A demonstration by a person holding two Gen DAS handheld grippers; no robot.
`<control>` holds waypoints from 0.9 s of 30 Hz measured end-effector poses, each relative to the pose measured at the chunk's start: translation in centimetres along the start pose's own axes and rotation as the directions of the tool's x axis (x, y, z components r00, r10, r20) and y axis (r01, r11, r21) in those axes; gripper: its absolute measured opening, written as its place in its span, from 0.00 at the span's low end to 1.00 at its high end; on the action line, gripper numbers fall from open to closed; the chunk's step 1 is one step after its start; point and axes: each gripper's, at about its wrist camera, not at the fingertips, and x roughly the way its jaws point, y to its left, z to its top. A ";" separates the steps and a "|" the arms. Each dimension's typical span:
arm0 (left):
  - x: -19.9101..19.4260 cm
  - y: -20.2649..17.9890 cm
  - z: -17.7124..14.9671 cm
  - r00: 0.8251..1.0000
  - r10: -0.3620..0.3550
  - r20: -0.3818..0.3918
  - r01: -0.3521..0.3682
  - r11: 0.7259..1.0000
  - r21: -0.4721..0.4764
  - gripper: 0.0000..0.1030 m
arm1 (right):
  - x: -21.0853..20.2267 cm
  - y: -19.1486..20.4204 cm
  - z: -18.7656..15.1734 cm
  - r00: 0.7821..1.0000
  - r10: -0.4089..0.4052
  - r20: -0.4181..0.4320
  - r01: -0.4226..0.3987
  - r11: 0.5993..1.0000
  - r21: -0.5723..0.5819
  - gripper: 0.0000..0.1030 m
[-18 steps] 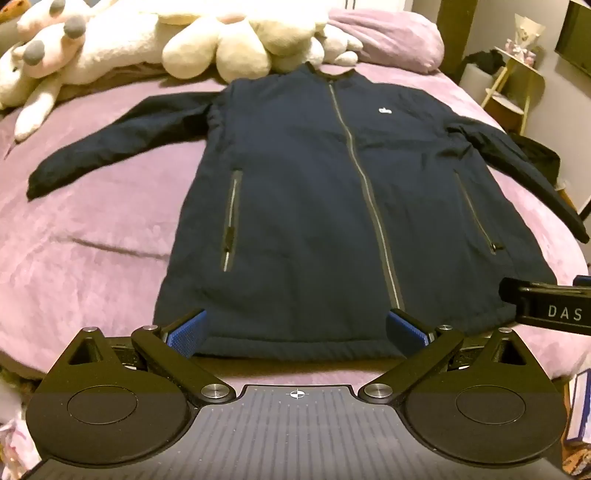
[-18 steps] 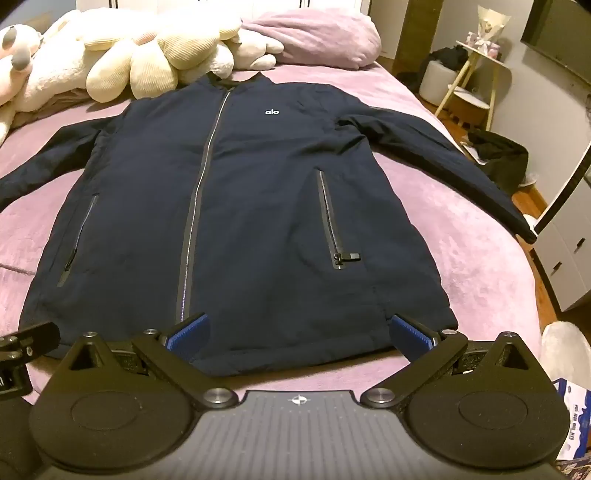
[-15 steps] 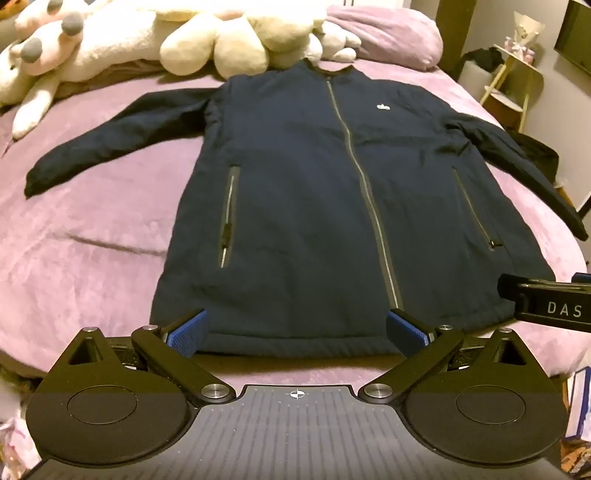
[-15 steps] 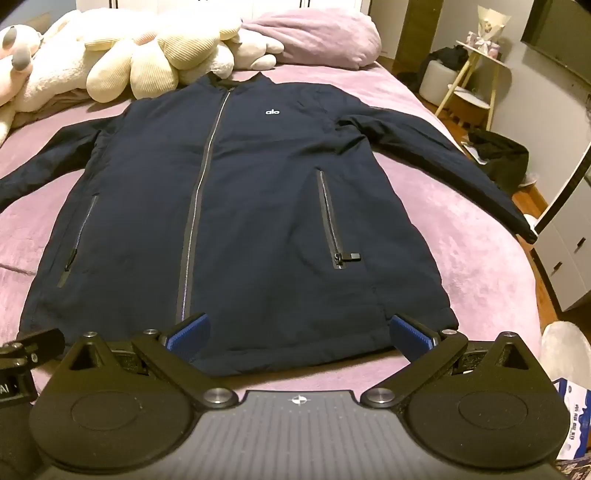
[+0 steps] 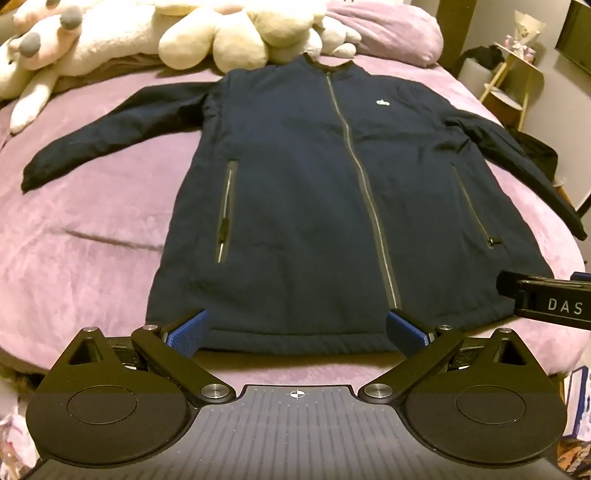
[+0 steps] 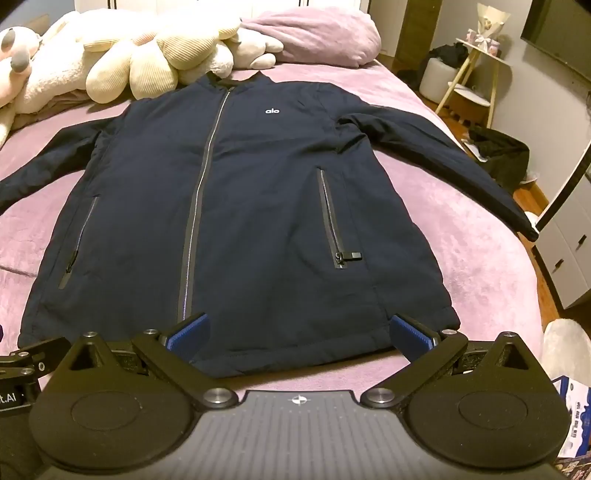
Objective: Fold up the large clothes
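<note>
Jacket [image 5: 314,192], navy, zipped, lay flat face-up on the purple bed cover [image 5: 92,240], collar away from the camera next to the plush toys [image 5: 207,33], hem nearest. Left wrist view: left gripper [image 5: 295,328] was spread wide, nothing between its blue pads [image 5: 186,332], hovering just short of the hem; the zipper [image 5: 365,192] ran straight away from it, so the long axis pointed forward from the claw. Left sleeve [image 5: 110,133] stretched out sideways from the jacket, well off from the gripper.

Right wrist view: right gripper [image 6: 299,332] also spread wide and empty, just short of the hem on the pocket zip [image 6: 332,221] side of the jacket [image 6: 258,184]. Right sleeve [image 6: 443,162] angled out toward the bed edge. Judged: each claw was nearer its own side's hem corner; sleeves needed a forward reach.
</note>
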 end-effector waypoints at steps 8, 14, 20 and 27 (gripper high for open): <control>0.1 0.0 -0.1 1.000 0.001 -0.007 -0.001 1.000 -0.001 1.00 | 0.1 -0.1 0.2 1.000 0.005 -0.007 -0.005 1.000 0.004 1.00; 0.1 0.0 0.0 1.000 0.001 -0.009 -0.001 1.000 -0.002 1.00 | 0.3 -0.1 0.1 1.000 0.005 -0.009 -0.005 1.000 0.010 1.00; 0.1 0.1 0.0 1.000 -0.003 -0.012 0.003 1.000 -0.002 1.00 | 0.3 -0.1 0.1 1.000 0.006 -0.009 -0.006 1.000 0.009 1.00; 0.3 0.0 -0.2 1.000 -0.003 -0.017 0.003 1.000 -0.004 1.00 | 0.4 -0.3 0.0 1.000 0.004 -0.010 -0.004 1.000 0.018 1.00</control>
